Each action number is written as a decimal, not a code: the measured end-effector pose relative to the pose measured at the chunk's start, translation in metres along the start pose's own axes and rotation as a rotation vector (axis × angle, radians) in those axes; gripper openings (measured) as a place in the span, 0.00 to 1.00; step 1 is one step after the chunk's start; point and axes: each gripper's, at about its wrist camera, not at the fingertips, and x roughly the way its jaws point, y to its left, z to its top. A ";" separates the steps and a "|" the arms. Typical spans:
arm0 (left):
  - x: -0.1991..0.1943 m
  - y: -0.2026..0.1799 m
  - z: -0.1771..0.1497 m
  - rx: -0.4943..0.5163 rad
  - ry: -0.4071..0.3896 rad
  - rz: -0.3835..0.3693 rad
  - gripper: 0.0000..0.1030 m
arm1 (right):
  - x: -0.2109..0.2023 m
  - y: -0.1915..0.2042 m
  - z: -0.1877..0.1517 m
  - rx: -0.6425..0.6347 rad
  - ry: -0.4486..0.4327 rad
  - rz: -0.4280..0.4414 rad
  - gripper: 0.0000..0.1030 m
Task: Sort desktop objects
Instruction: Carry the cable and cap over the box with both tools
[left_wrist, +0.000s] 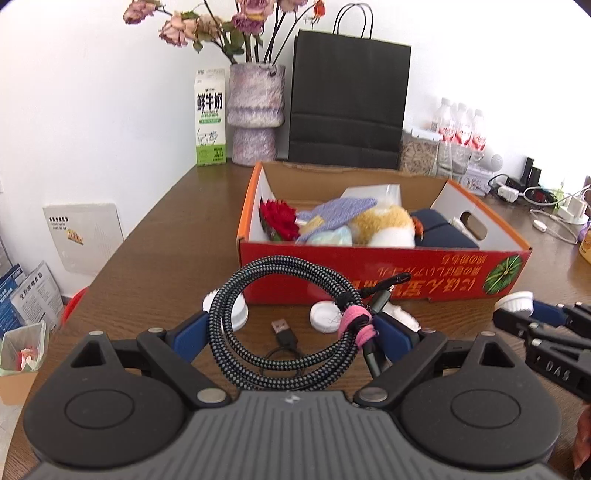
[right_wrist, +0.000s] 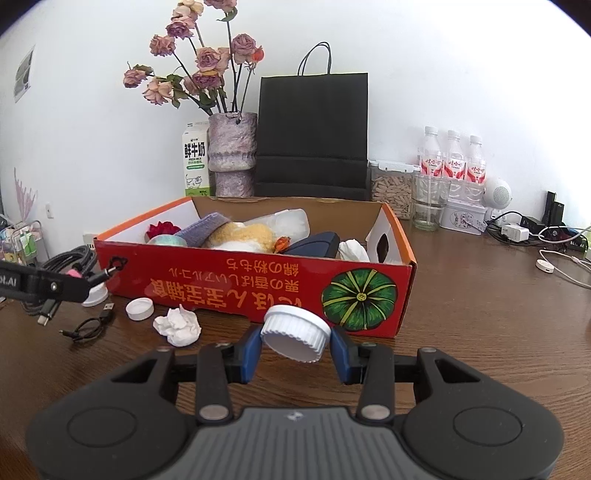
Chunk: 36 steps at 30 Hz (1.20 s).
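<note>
2 tools are up at once, both short of the red box (right_wrist: 236, 280) that sits straight ahead on the surface (right_wrist: 480, 314). My left tool (left_wrist: 295, 328) has its jaws spread nearly as wide as they go, and the coiled braided cable (left_wrist: 280, 321) fills that gap: the loop stands on edge across the jaws, its pink tie (left_wrist: 356, 321) against the right pad and the plug ends poking toward the box wall. The coil looks lifted clear of the wood, so I judge it is carried, not lying there. My right tool (right_wrist: 295, 343) is about a third open and pinches 1 white ribbed cap (right_wrist: 295, 334) by its rim, tilted with the hollow side facing down toward me.

What the coming move turns on is simple: the box opening lies ahead of and above both tools, its near wall between the load and the pile of soft things inside. The left tool is close to the box's left corner, the right one near the pumpkin print (right_wrist: 360, 297), so each has its own stretch of wall to clear. The cable's long loop runs side to side, parallel to that wall, so it should drop in flat.

Loose on the surface: a thin black cable (right_wrist: 90, 325), a small white lid (right_wrist: 139, 308), crumpled tissue (right_wrist: 178, 325)
</note>
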 end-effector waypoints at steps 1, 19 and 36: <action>-0.002 -0.001 0.003 -0.001 -0.011 -0.003 0.92 | -0.001 0.001 0.000 -0.006 -0.009 0.010 0.38; 0.023 -0.035 0.073 -0.040 -0.181 -0.073 0.92 | 0.017 0.000 0.078 0.002 -0.163 0.006 0.38; 0.124 -0.037 0.086 -0.017 -0.186 0.028 0.92 | 0.118 -0.034 0.099 0.103 -0.093 -0.021 0.38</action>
